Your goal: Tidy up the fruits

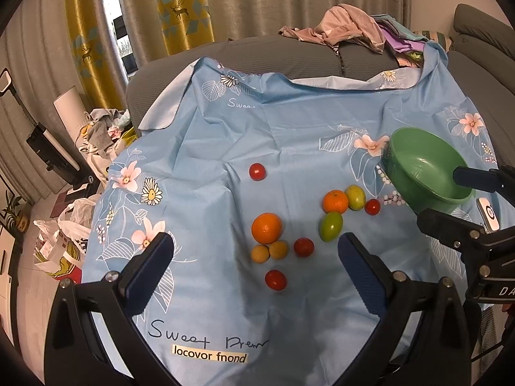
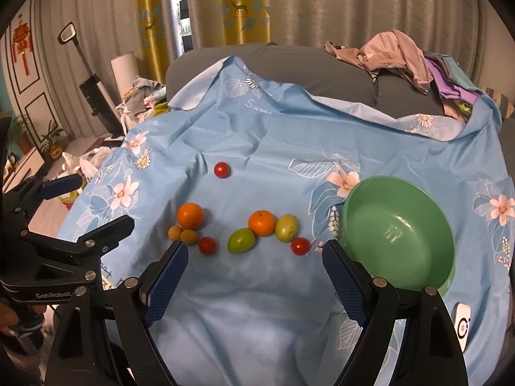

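Observation:
Fruit lies loose on a blue flowered cloth (image 1: 289, 122): two oranges (image 1: 266, 228) (image 1: 335, 201), two green fruits (image 1: 330, 225) (image 1: 355, 197), two small yellow-brown fruits (image 1: 260, 253), and several red tomatoes (image 1: 275, 279) (image 1: 303, 246) (image 1: 257, 171). An empty green bowl (image 2: 399, 228) stands at the right. My left gripper (image 1: 256, 246) is open just short of the near fruit, nothing between its fingers. My right gripper (image 2: 256, 252) is open too, near the green fruit (image 2: 241, 240) and a tomato (image 2: 300, 245), beside the bowl.
The cloth covers a grey sofa (image 1: 273, 54) with a heap of clothes (image 1: 351, 27) at the back right. A small white device (image 2: 462, 323) lies on the cloth by the bowl. Bags and clutter (image 1: 64, 234) sit on the floor at left.

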Demonstrator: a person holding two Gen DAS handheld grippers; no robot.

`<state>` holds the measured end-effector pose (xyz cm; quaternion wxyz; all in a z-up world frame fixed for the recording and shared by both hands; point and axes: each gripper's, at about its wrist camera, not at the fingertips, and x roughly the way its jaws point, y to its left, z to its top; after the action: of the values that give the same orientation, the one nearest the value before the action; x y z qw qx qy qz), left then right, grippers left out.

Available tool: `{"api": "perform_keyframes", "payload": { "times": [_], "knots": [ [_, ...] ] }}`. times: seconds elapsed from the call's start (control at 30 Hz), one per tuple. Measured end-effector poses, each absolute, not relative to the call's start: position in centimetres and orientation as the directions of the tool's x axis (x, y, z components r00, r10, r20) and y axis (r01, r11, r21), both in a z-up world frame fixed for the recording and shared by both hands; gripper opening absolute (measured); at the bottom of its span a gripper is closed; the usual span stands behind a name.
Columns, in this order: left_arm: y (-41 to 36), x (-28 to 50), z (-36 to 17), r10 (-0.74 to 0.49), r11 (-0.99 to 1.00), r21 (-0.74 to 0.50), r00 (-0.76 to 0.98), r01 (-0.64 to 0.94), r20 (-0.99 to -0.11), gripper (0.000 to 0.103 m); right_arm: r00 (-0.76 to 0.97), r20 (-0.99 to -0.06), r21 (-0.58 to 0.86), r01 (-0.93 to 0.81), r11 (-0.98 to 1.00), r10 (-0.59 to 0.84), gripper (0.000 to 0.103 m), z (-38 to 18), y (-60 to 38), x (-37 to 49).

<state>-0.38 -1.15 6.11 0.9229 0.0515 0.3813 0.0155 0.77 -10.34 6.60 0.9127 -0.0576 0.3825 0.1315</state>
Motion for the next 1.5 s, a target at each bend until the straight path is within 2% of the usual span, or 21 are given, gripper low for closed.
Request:
{"api": "perform_keyframes", "payload": {
  "times": [0.73, 0.8, 0.9, 0.97, 1.23, 1.4, 1.5],
  "knots": [
    [-1.1, -0.2, 5.3, 0.059, 0.995, 0.099, 0.699, 0.018, -0.713, 0.102, 0.669, -0.717, -0.006, -0.287, 0.958, 0.196, 0.086, 6.5, -10.1, 0.8],
    [-0.8, -0.1, 5.1, 0.037, 0.997, 0.073, 0.694, 0.023, -0.719, 0.102, 0.667, -0.719, -0.007, -0.287, 0.958, 0.195, 0.086, 6.4, -10.0, 0.8],
    [0.5, -0.1, 4.8, -0.093, 0.996, -0.061, 0.678, 0.071, -0.729, 0.102, 0.661, -0.724, -0.002, -0.289, 0.957, 0.198, 0.086, 5.8, -9.8, 0.7],
    [1.2, -0.2, 4.6, -0.138, 0.99, -0.115, 0.672, 0.079, -0.727, 0.102, 0.656, -0.727, 0.0, -0.295, 0.955, 0.203, 0.086, 5.3, -9.6, 0.5],
    [2.8, -0.9, 3.9, -0.167, 0.985, -0.143, 0.683, 0.093, -0.711, 0.102, 0.645, -0.737, -0.003, -0.3, 0.954, 0.201, 0.086, 4.2, -10.1, 0.6],
    [3.3, -1.4, 2.1, -0.214, 0.977, -0.168, 0.658, 0.133, -0.722, 0.101, 0.591, -0.764, 0.036, -0.36, 0.932, 0.258, 0.086, 2.0, -9.7, 0.6],
    [2.9, -1.4, 0.6, -0.239, 0.971, -0.169, 0.632, 0.17, -0.737, 0.094, 0.547, -0.779, 0.087, -0.391, 0.916, 0.308, 0.086, -0.2, -9.4, 0.8]
  ]
}}
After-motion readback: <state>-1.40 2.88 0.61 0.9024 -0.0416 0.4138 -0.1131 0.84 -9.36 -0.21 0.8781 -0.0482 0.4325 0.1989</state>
